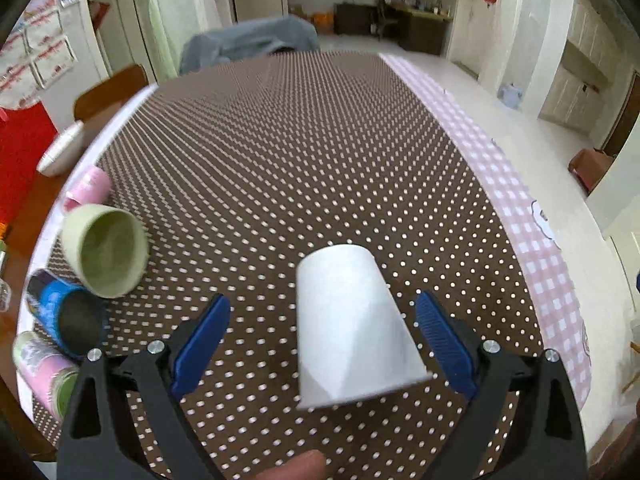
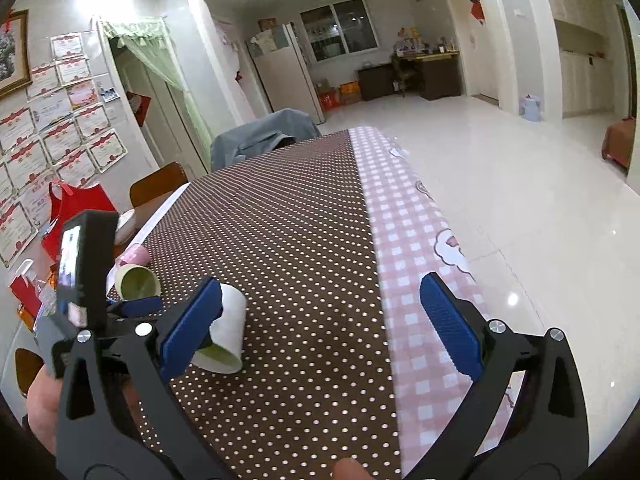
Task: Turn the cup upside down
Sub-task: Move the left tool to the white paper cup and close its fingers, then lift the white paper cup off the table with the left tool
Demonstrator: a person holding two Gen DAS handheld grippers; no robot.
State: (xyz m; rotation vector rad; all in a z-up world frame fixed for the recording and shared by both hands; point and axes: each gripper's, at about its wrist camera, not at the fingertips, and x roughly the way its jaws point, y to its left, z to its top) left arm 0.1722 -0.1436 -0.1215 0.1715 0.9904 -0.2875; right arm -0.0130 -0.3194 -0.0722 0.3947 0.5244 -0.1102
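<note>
A white paper cup (image 1: 344, 320) is between the open blue fingers of my left gripper (image 1: 322, 344), base pointing away and wide rim toward me, tilted, touching neither pad. In the right wrist view the same cup (image 2: 226, 330) is tipped over the dotted brown tablecloth (image 2: 288, 248), green inside showing at its rim, with the left gripper (image 2: 132, 308) beside it. My right gripper (image 2: 320, 320) is open and empty, to the right of the cup, over the edge of the brown cloth.
At the left table edge lie a green cup (image 1: 106, 250) on its side, a pink cup (image 1: 88, 188), a blue cup (image 1: 66, 314) and stacked pink cups (image 1: 44, 368). A white bowl (image 1: 60, 148) sits beyond. Pink checked cloth (image 1: 532, 240) covers the right edge.
</note>
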